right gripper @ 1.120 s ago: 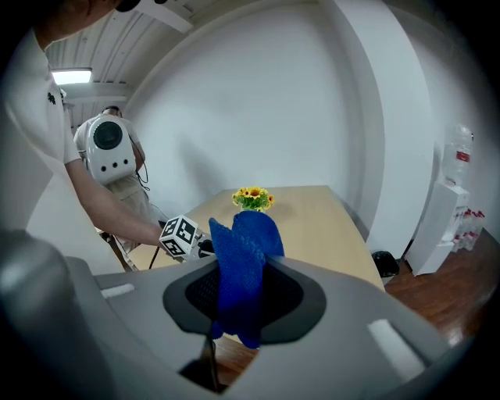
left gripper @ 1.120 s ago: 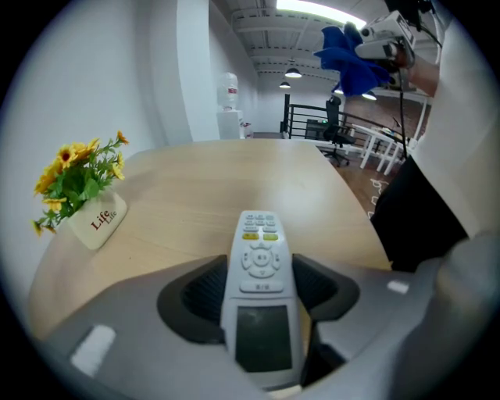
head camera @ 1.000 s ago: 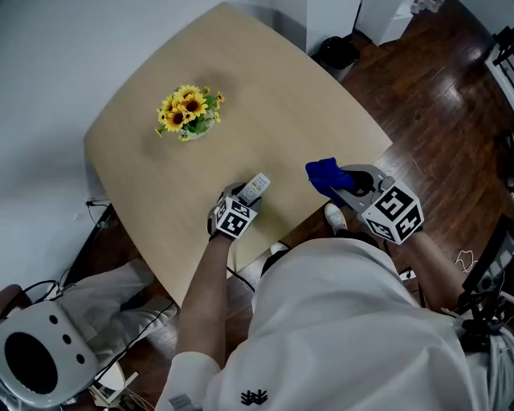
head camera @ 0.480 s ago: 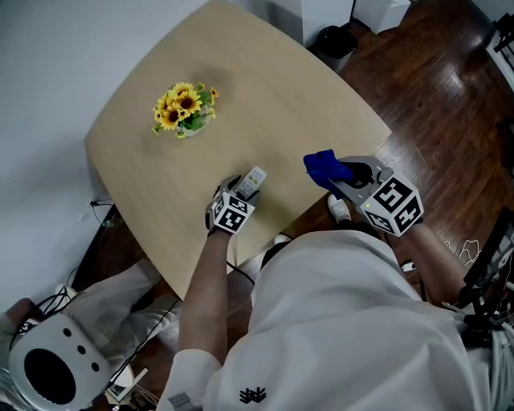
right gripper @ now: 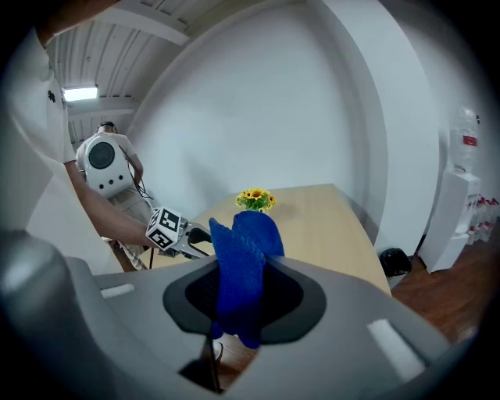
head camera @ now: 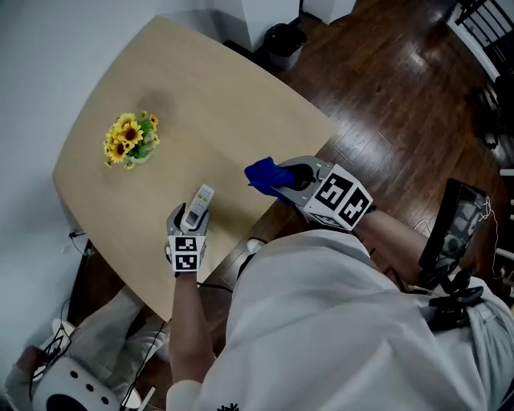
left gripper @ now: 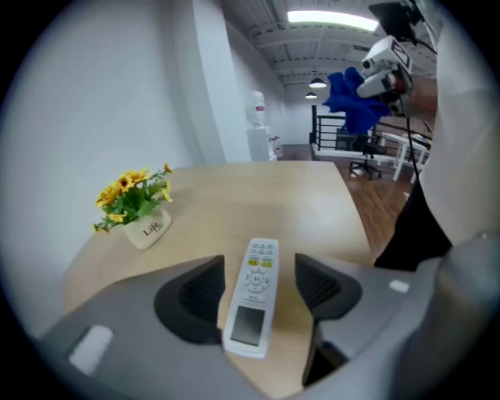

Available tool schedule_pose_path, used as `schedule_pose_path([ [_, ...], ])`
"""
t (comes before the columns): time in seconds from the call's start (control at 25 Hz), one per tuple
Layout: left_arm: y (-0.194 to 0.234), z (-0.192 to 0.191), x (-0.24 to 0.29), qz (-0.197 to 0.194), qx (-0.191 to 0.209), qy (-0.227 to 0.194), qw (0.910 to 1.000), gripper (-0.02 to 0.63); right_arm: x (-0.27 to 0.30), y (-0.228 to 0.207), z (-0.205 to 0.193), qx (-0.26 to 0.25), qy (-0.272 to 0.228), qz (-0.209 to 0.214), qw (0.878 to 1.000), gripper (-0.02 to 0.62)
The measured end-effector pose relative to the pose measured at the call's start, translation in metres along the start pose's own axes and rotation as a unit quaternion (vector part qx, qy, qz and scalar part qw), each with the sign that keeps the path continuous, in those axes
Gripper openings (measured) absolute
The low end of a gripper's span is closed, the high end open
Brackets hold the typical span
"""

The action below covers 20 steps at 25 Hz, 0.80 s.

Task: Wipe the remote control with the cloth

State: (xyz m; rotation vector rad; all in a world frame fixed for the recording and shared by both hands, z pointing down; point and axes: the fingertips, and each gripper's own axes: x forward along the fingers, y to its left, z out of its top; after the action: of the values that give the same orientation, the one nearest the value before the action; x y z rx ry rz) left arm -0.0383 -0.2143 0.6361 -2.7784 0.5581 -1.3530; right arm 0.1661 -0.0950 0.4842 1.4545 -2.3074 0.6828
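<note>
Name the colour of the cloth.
Blue; the cloth shows best in the right gripper view.

The small cream pot [left gripper: 147, 230] holding yellow sunflowers carries the dark word "Life"; button print on the white plastic remote control [left gripper: 254, 293] is too small to read

Lit brightly and evenly indoors, from ceiling strip lights [left gripper: 328, 17] overhead. Only soft, faint shadows on the pale tabletop [head camera: 201, 96]; mild sheen on the dark wooden floor [head camera: 385, 80]. Heavy fisheye bending in both gripper views, black at the corners. Blurred close up at the left tongs [left gripper: 258, 285] and right tongs [right gripper: 244, 301]; sharp farther off. Head view clear, slightly curved at the edges.
</note>
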Motion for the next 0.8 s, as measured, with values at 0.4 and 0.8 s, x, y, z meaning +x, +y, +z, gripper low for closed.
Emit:
schedule_pose_path([
  [0.4,-0.097,0.04,-0.071,0.053,-0.147,-0.037,0.987,0.301,-0.006,-0.018,-0.027,-0.015,0.03,0.089,0.995,0.086],
  [0.8,-0.165,0.078,-0.127,0.05,-0.167,-0.098,0.9798,0.301,-0.018,0.017,-0.036,-0.097,0.042,0.115,0.988,0.086],
])
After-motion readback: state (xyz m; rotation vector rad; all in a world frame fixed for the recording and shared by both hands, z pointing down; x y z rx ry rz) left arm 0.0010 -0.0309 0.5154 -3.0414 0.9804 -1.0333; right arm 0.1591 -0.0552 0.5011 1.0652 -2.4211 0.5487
